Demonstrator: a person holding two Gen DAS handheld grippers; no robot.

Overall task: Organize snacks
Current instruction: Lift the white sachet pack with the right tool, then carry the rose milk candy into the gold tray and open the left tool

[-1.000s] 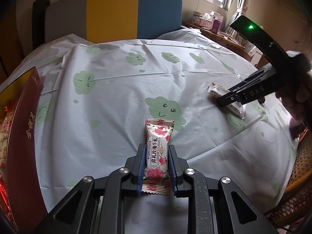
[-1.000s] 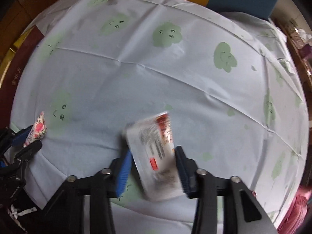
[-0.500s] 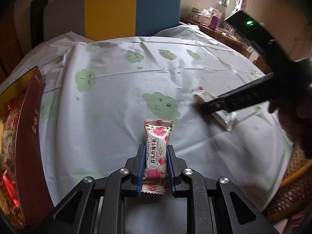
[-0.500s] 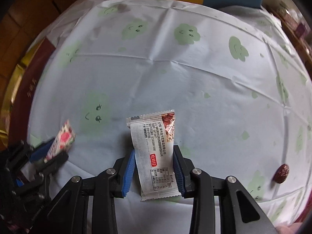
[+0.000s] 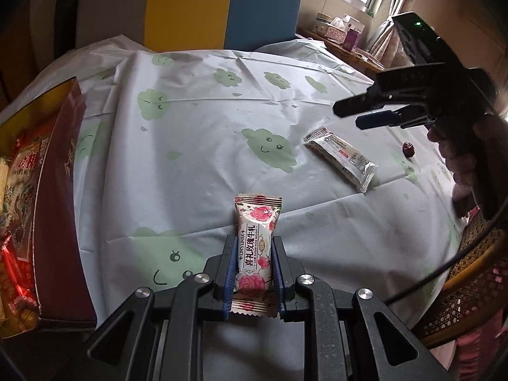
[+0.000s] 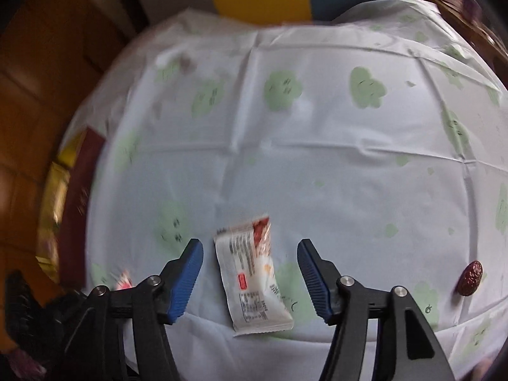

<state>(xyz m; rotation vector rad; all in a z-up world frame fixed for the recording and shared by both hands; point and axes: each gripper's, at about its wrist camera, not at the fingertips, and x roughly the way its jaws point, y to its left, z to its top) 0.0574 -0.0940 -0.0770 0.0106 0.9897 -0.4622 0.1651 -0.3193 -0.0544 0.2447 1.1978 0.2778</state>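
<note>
Right claw (image 6: 250, 277) has just opened, dropping white packet (image 6: 254, 273); left claw (image 5: 253, 265) still grips nougat (image 5: 255, 250).

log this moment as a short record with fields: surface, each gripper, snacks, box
surface: tablecloth with green cloud prints
left gripper: shut on rose candy, held off the cloth
right gripper: open, jaws have just been opening; white packet lies between them, untouched
white packet: flat on the cloth, back side up
date: loose on the cloth, to the right of the packet
box: dark red, at the left edge, wrapped snacks inside
</note>
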